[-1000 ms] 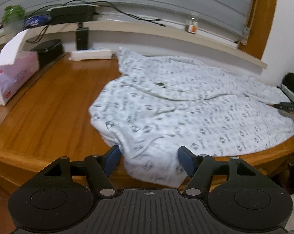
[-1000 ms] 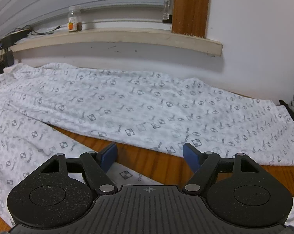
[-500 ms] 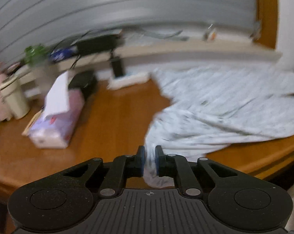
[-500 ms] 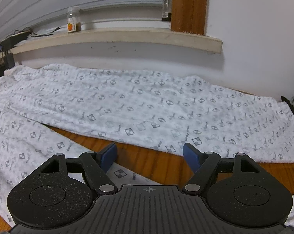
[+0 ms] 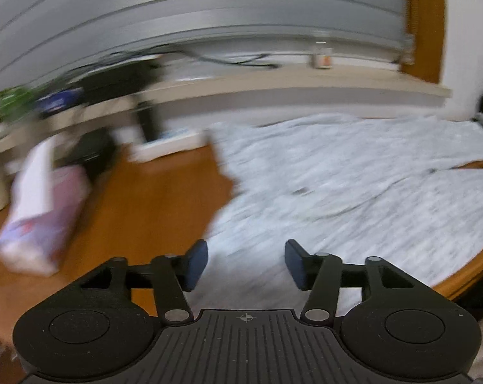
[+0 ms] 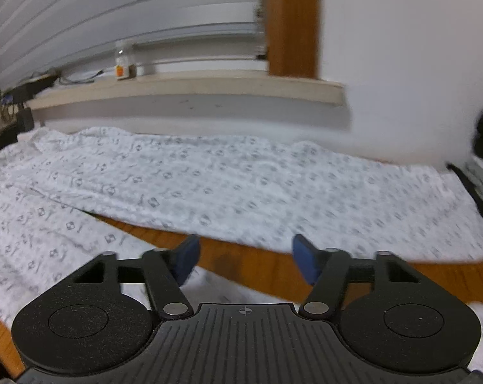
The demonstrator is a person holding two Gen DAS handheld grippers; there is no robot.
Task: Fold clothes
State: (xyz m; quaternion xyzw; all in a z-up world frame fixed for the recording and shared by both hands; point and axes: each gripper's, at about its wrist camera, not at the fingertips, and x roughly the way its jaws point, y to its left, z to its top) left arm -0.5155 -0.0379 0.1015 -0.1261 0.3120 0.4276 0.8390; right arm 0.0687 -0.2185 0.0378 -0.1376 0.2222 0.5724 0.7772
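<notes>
The left gripper, which a moment ago was pinched shut on the near hem of the patterned garment, now has its jaws opening, the blue pads standing apart with cloth lying below and between them but not pressed. The hem that hung over the table's edge a second ago now seems to lie up on the wooden table, though the blur in the left view makes that hard to confirm; I judge a first tuck of the lower edge is made and released. The right gripper has its jaws closing from a wider spread, yet nothing is between the pads: bare wood shows in the gap, with one leg of the garment stretching across from 9 to 3 o'clock just beyond the tips and another part at 8 o'clock. The garment fills the table's right half in the left view, from 12 to 4 o'clock. At 9 o'clock there sits a tissue box, with dark boxes and cables at 10 to 11 o'clock along the ledge, and a small bottle on it at 11 o'clock in the right view. The tissue box limits room for spreading cloth leftward.
</notes>
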